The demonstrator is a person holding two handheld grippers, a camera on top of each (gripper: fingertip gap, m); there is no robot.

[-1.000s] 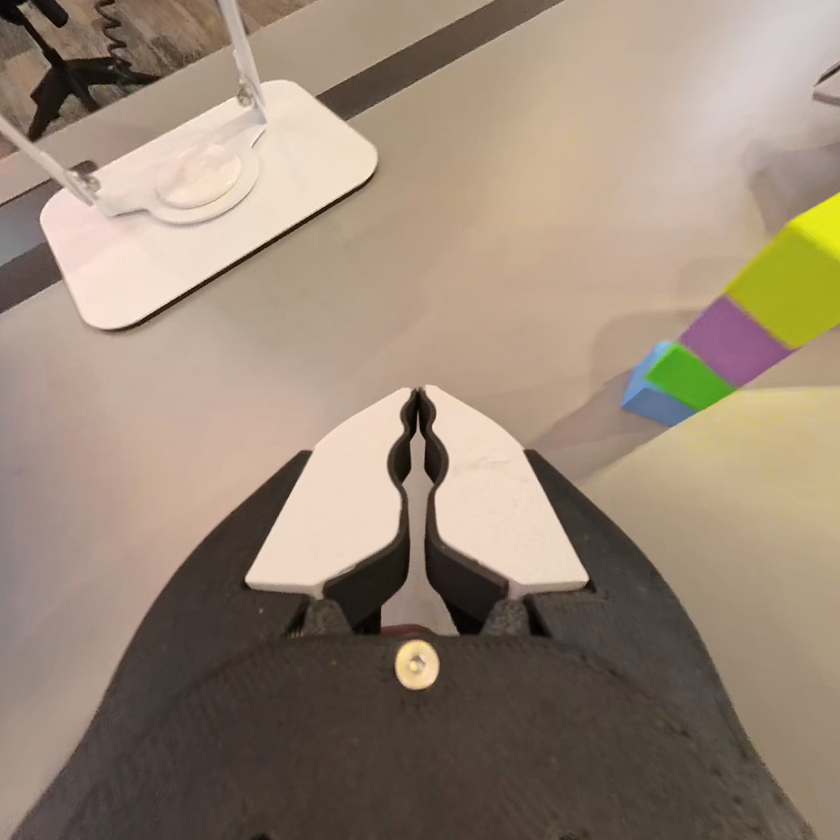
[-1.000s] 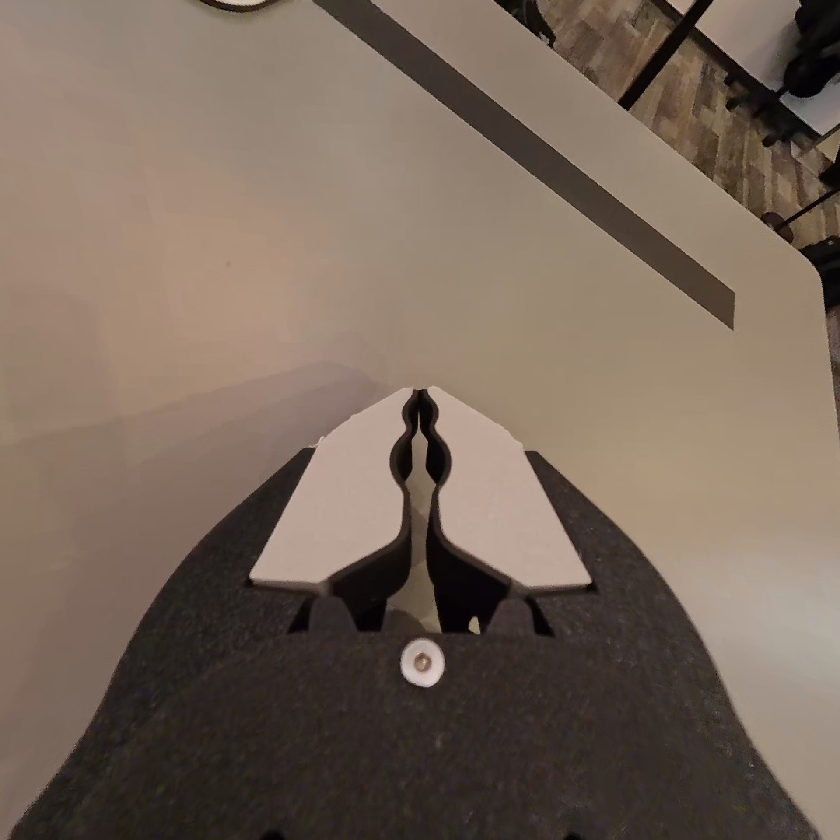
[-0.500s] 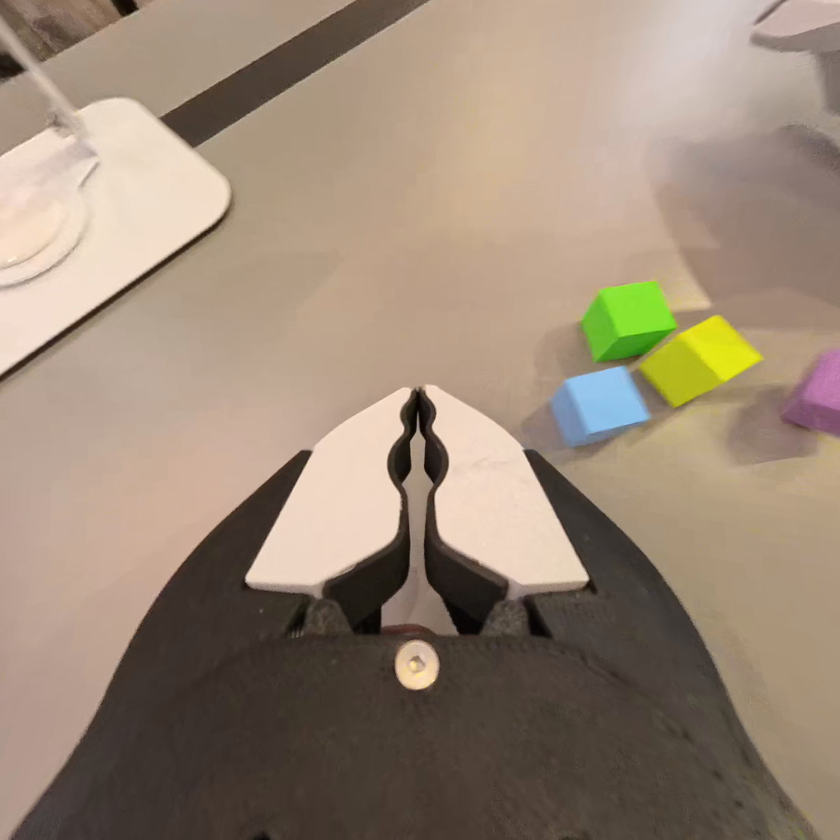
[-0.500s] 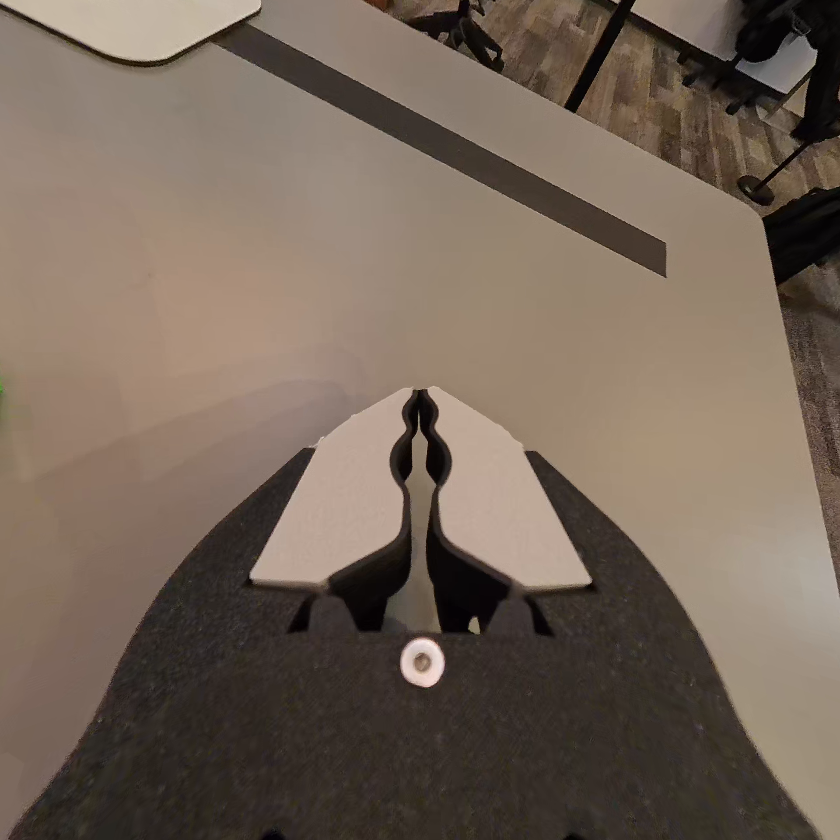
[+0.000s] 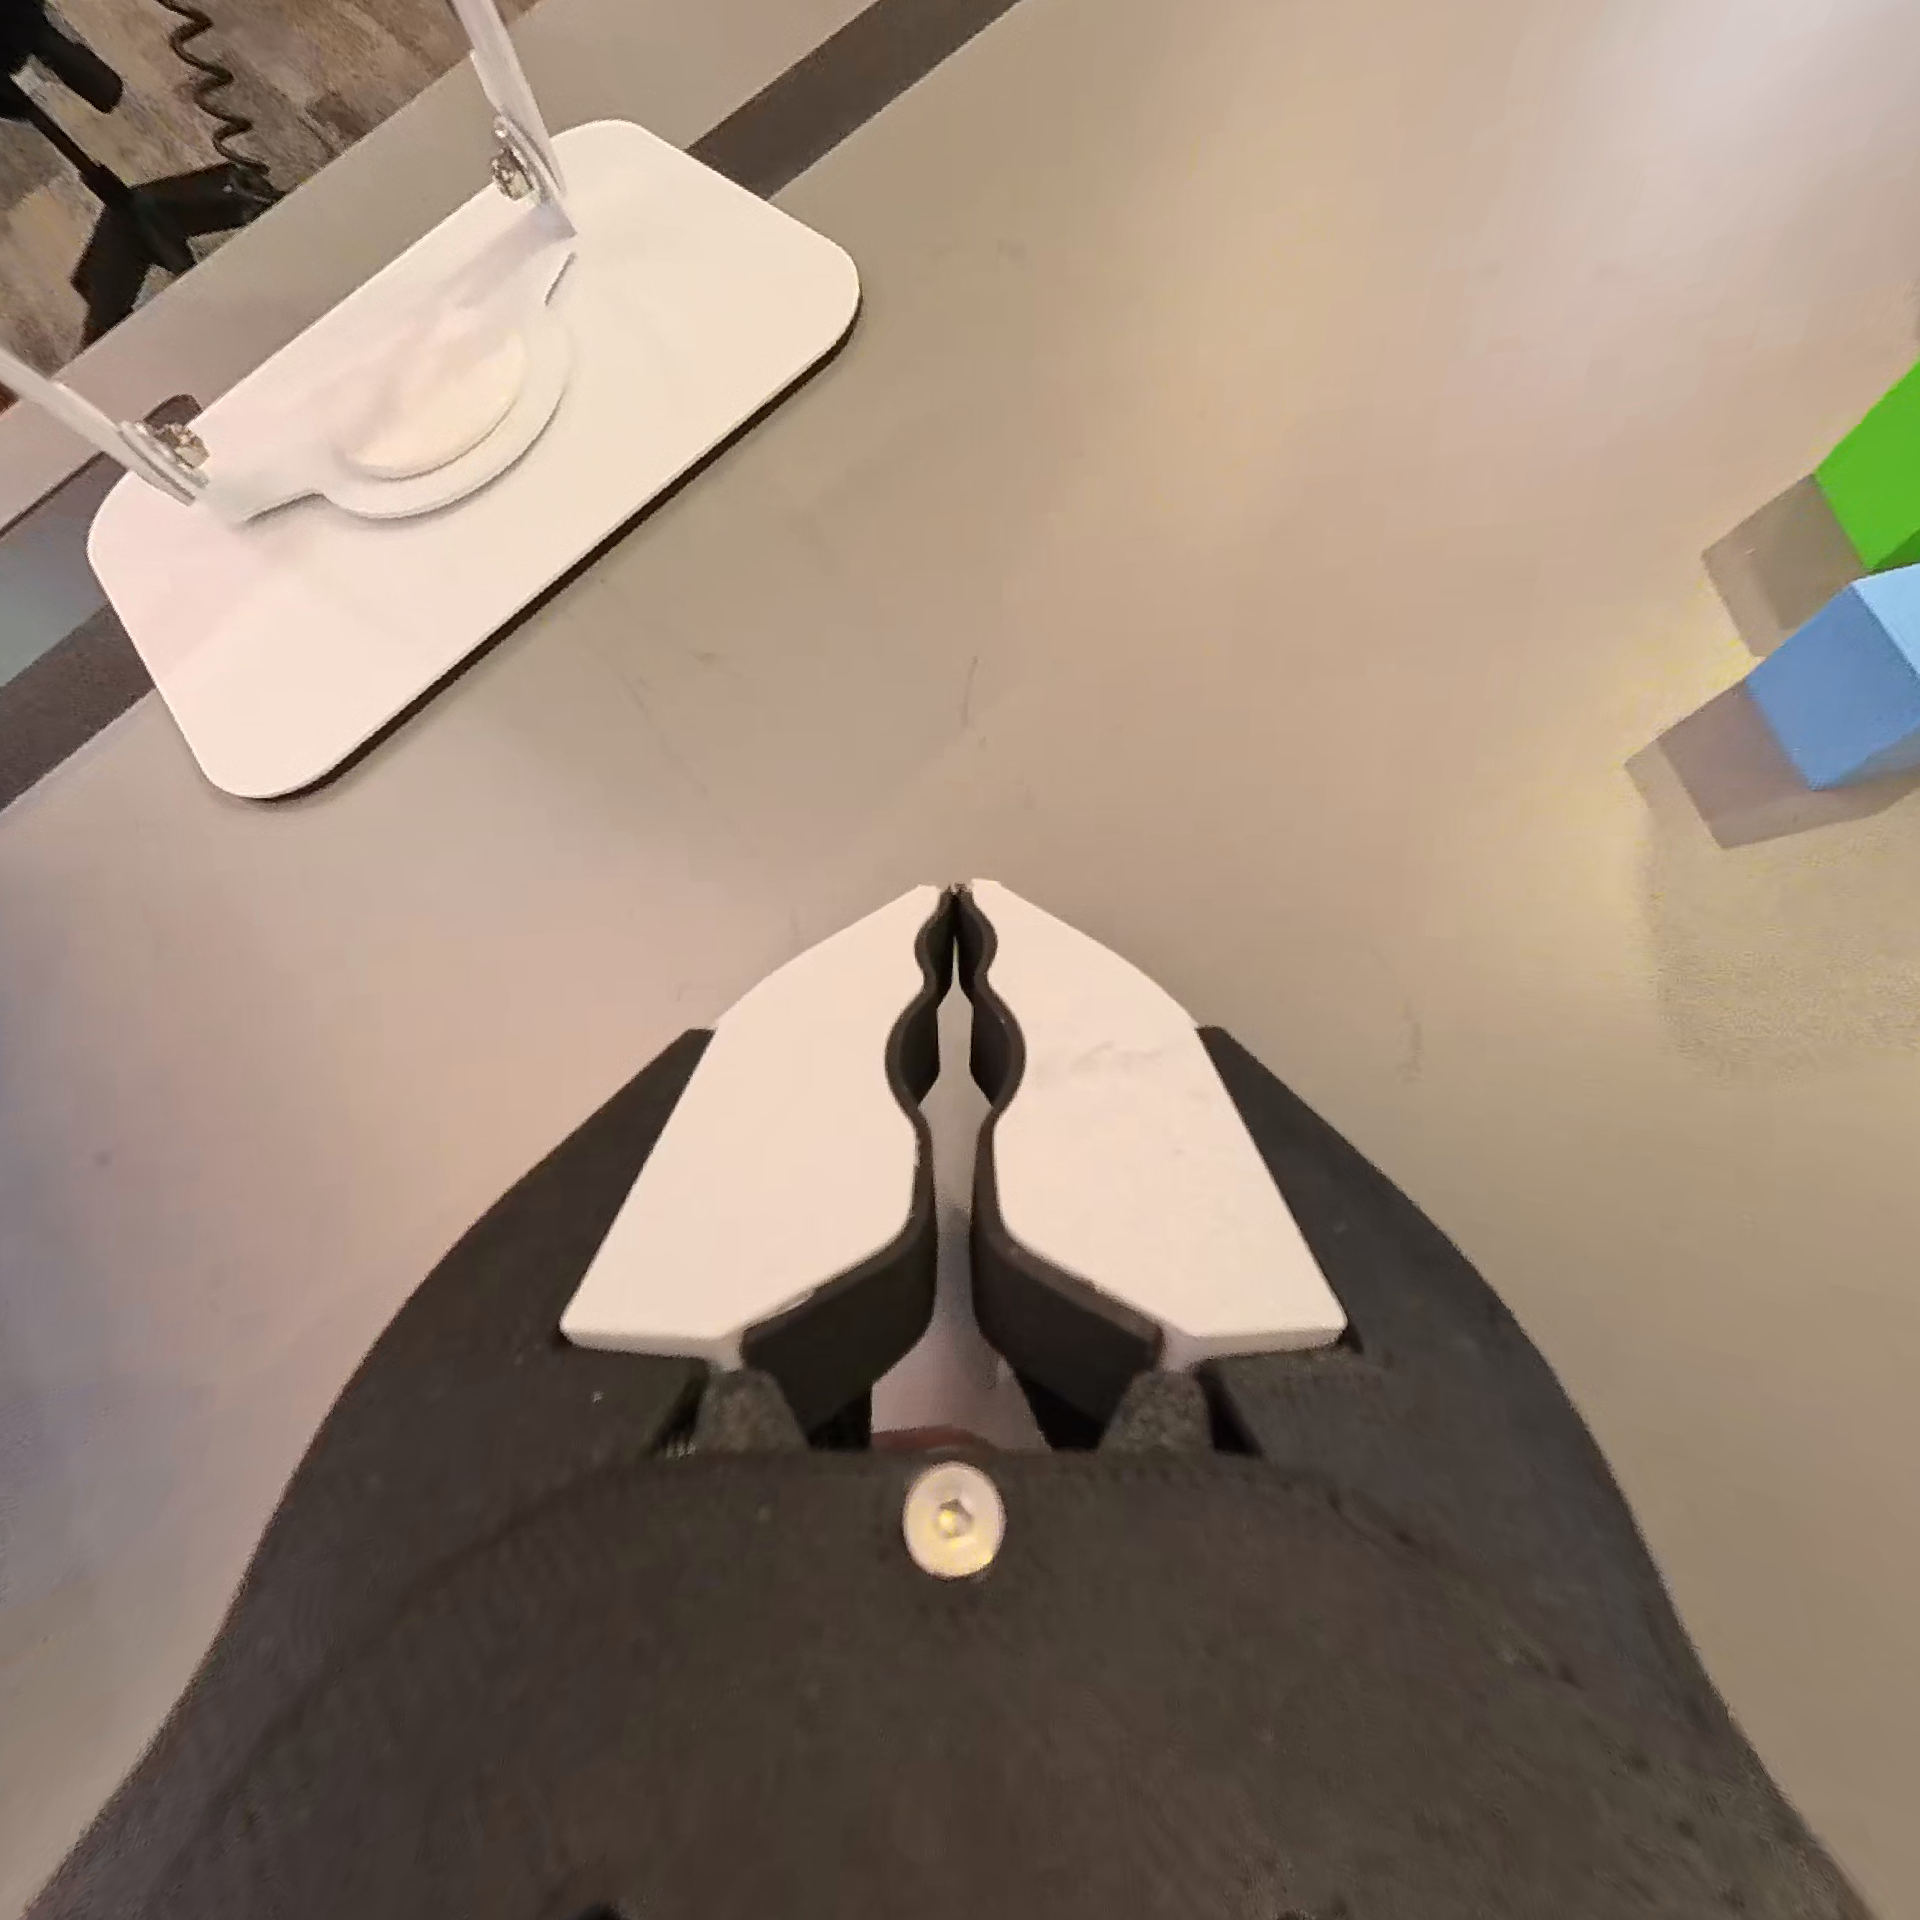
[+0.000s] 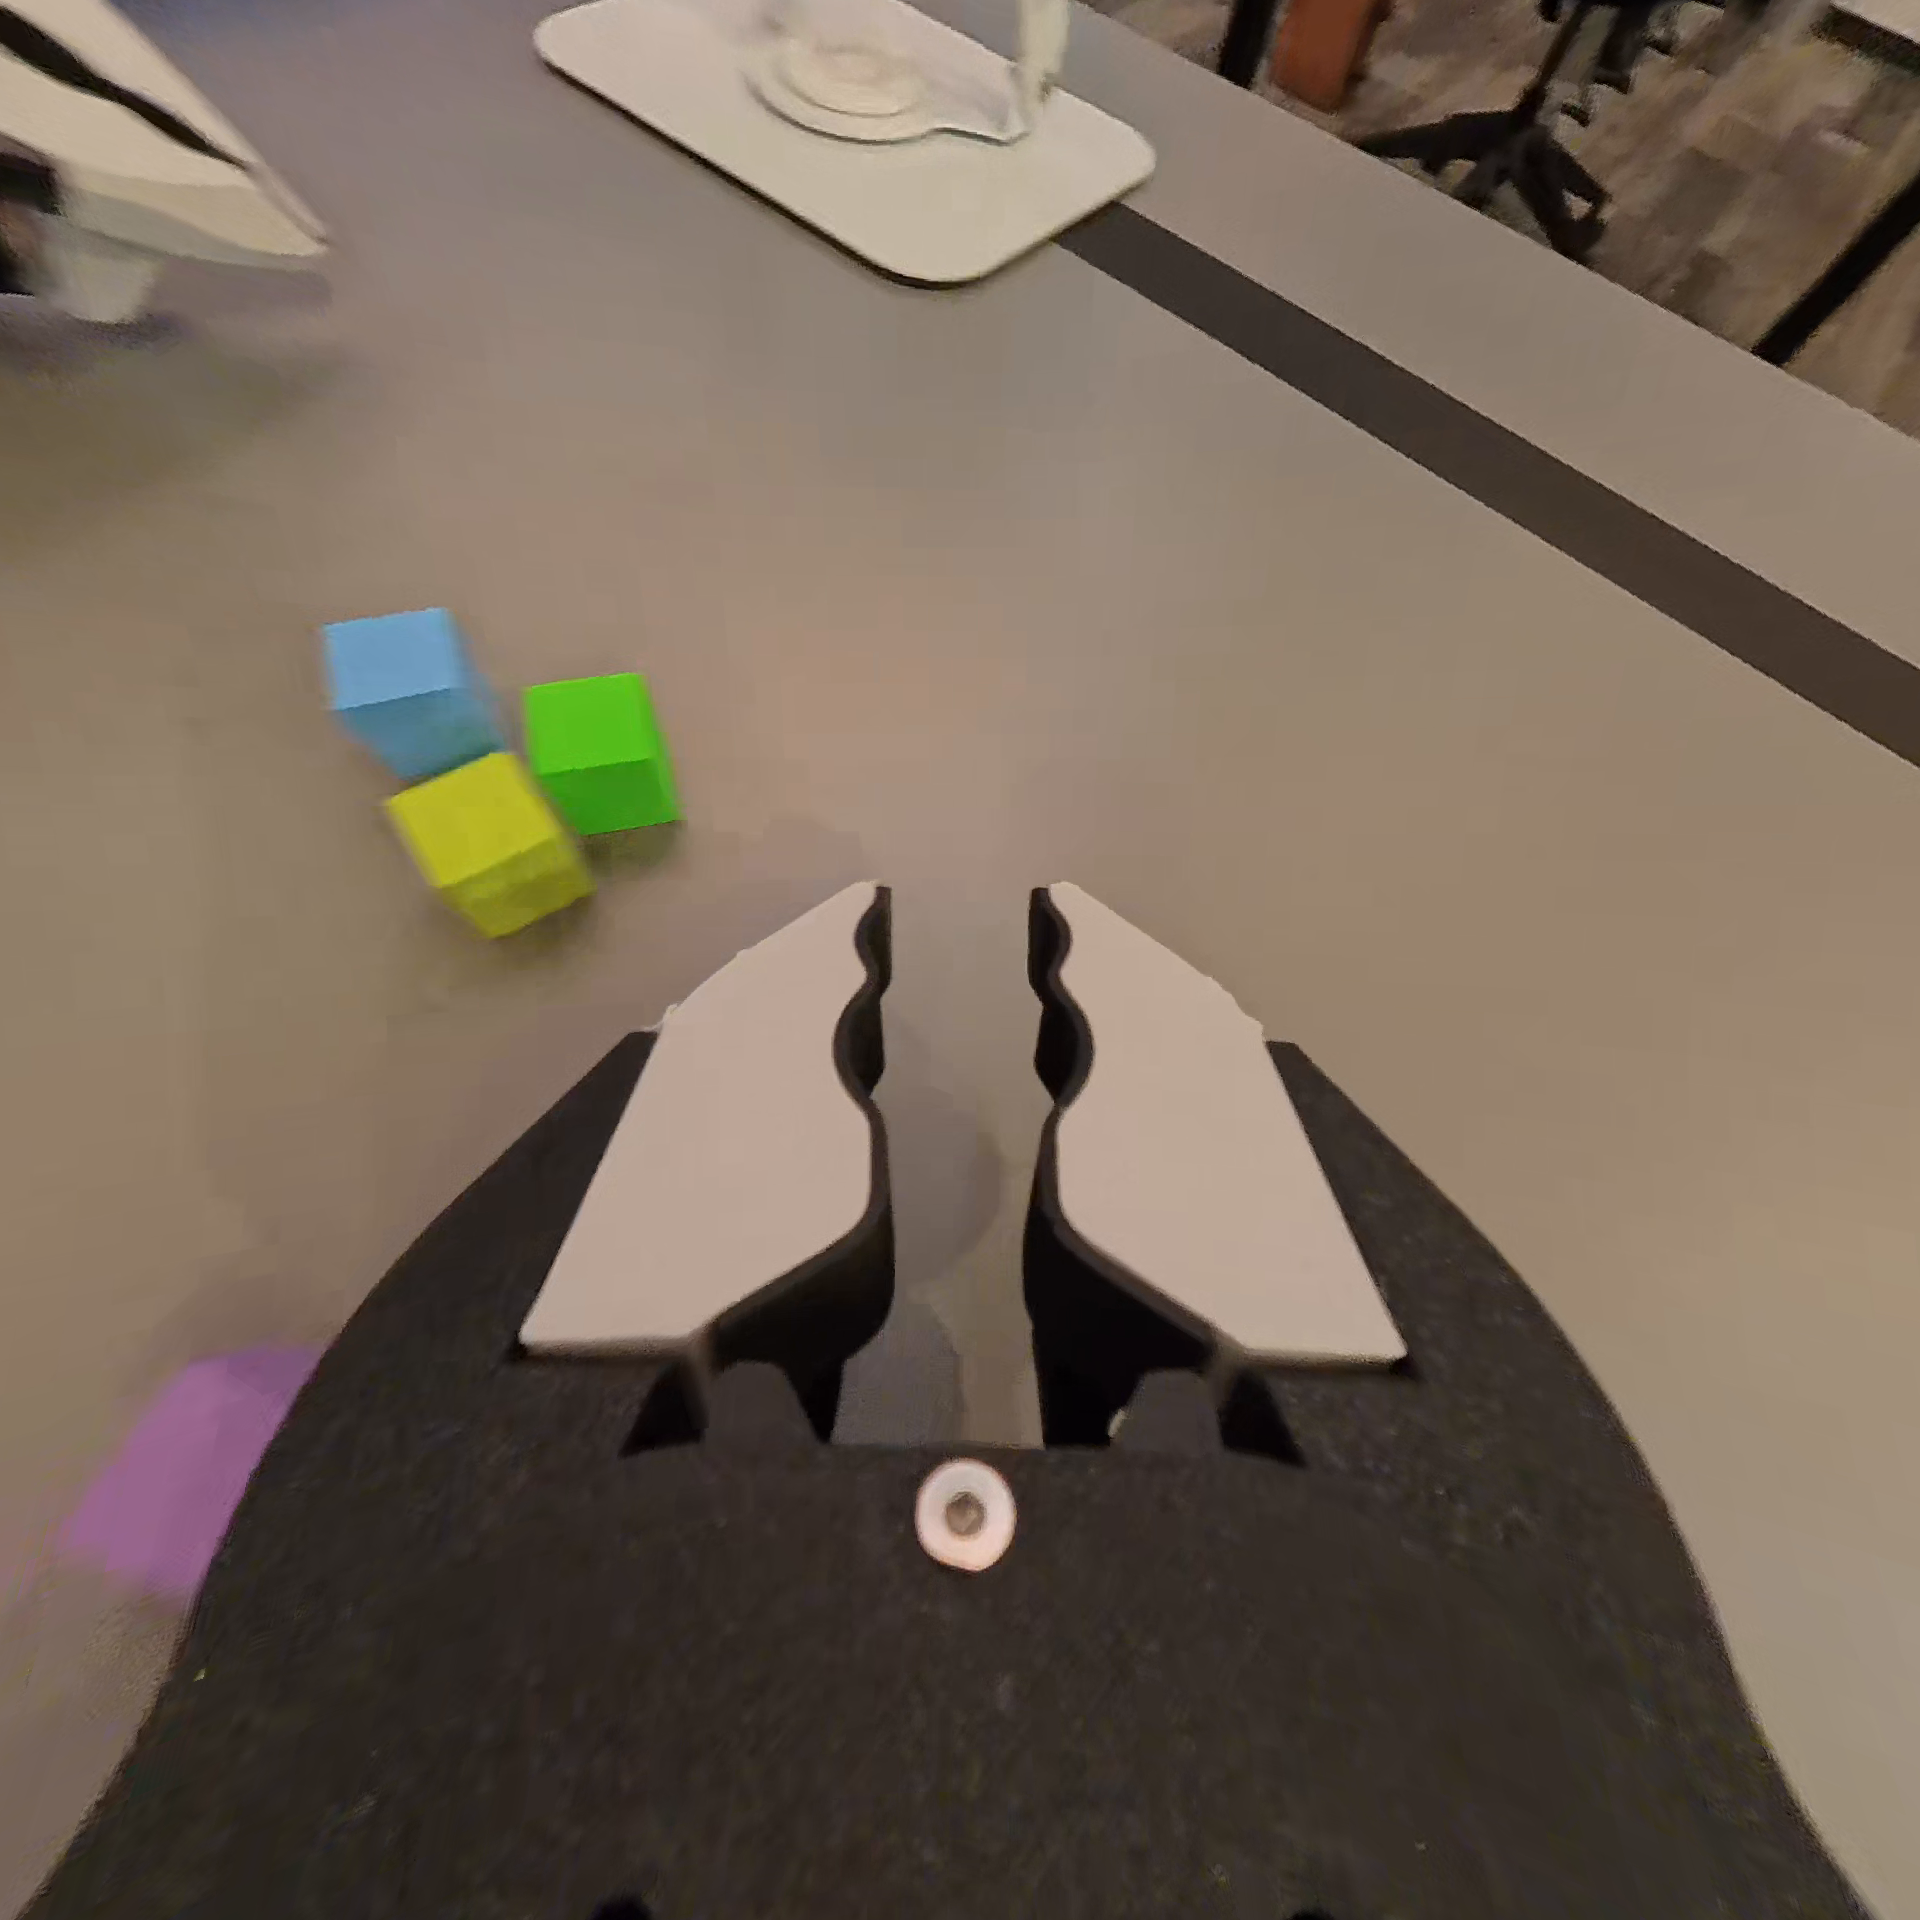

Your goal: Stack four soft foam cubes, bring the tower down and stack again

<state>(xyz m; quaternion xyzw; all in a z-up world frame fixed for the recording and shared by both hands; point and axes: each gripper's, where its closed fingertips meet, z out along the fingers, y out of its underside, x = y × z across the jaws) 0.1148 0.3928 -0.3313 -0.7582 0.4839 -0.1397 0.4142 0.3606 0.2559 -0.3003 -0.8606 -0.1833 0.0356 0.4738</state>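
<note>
Cubes are down: blue soft foam cube, green foam cube and yellow-green foam cube lie loose in a tight cluster on the grey table, touching or nearly so, none stacked. Purple foam cube sits apart, low left of our right tongs' body, blurred.

We judge the tower is toppled and the restack hasn't begun.

Right tongs are released, jaws apart with only table between them, hanging to the right of the cluster. Left tongs are clenched on nothing, tips meeting over bare table; blue and green cubes sit at the right edge of that view.

Further out: white flat stand base with clear struts near the dark strip across the table; chair legs on the floor beyond.

Next move, our call: pick a base cube, swing the right tongs left over another, straddle it square, close gently since foam squashes, then lift and set it on the base.
</note>
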